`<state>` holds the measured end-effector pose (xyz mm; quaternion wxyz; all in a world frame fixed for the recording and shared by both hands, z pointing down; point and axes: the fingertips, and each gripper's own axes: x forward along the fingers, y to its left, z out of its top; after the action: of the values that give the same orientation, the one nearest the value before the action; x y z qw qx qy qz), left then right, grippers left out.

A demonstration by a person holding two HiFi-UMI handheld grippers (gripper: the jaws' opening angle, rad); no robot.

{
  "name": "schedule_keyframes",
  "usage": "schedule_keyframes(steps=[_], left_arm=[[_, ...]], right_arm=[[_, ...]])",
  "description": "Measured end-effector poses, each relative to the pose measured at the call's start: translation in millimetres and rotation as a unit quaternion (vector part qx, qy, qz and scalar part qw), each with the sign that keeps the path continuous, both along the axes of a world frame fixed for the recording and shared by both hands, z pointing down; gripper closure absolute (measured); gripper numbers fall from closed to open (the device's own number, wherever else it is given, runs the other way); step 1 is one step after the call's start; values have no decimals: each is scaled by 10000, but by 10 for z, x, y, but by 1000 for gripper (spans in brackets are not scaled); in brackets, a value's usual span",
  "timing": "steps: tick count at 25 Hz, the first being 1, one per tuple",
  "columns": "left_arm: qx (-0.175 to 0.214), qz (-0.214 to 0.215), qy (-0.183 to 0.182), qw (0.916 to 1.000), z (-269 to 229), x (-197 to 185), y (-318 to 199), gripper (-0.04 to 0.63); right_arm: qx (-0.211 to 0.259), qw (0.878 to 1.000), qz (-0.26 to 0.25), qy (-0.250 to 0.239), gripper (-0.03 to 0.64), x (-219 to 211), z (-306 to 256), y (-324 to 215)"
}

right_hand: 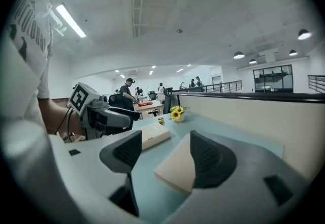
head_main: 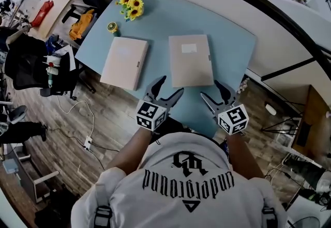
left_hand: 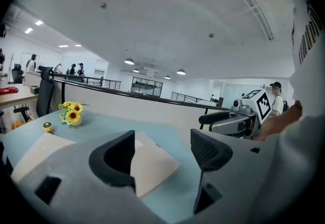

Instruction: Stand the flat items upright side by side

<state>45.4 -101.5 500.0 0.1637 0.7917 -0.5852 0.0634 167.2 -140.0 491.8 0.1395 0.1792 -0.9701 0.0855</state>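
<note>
Pale blue covers the tabletop (head_main: pixel 235 41), and on it two beige flat cases lie on their broad faces, neither one standing. The left case (head_main: pixel 124 62) sits slightly askew, and the right case (head_main: pixel 190 60) lies beside it with a strip of bare surface between them; the right one carries a small white label near its far edge. Both lie toward the near half of the tabletop, just ahead of the grippers. The left gripper (head_main: pixel 172 86) hovers over the near edge, close to the right case's near left corner, with its jaws spread wide and nothing between them. The right gripper (head_main: pixel 210 90) hangs near that case's near right corner, its jaws likewise wide apart and empty. Neither gripper touches a case. At the far left corner stands a bunch of sunflowers (head_main: pixel 131 7), with a small yellow-green roll (head_main: pixel 112 27) near it. The person's forearms and white printed shirt (head_main: pixel 189 180) fill the bottom of the head view.
</note>
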Motion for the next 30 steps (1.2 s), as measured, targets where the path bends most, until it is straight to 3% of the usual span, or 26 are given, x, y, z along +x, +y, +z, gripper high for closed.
schedule_keyframes(steps=[10,14,18,30], left_arm=[[-828,-23,348,9960,703,-466,-629,241],[-1275,-19,502,9906,1088,-613,-814,240],[-1646,-5,649,9842,1468,-704,-1036,238],[-2647,-173,1055,9584,2452,-901,-1396,229]], right_arm=[[-565,9962,213,626,304,-321,621,-821],[-1125,9900,363,775,302,-412,952,-1095],[-1386,9837,426,1061,289,-476,1315,-1407],[-2544,9468,555,1893,250,-493,2471,-1908]])
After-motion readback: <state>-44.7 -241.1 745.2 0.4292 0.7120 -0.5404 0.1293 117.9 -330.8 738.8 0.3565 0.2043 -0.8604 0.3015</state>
